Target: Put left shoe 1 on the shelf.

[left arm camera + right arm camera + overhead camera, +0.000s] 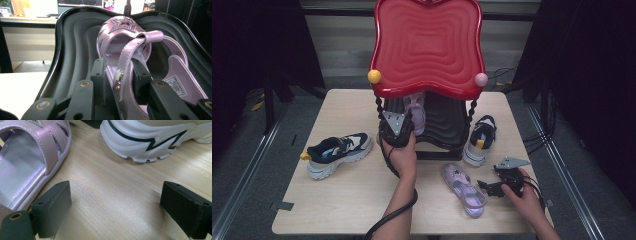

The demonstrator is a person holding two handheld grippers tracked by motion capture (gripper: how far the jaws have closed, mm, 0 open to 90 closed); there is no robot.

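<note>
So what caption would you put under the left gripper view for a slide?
Left gripper's black fingers flank the strap of a pink sandal lying on the shoe rack's black shelf.

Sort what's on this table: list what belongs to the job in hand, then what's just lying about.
In the job:
- left gripper
- pink sandal on the rack
- black lower shelf
- second pink sandal
- right gripper

Lying about:
- left sneaker
- right sneaker
- red top shelf
</note>
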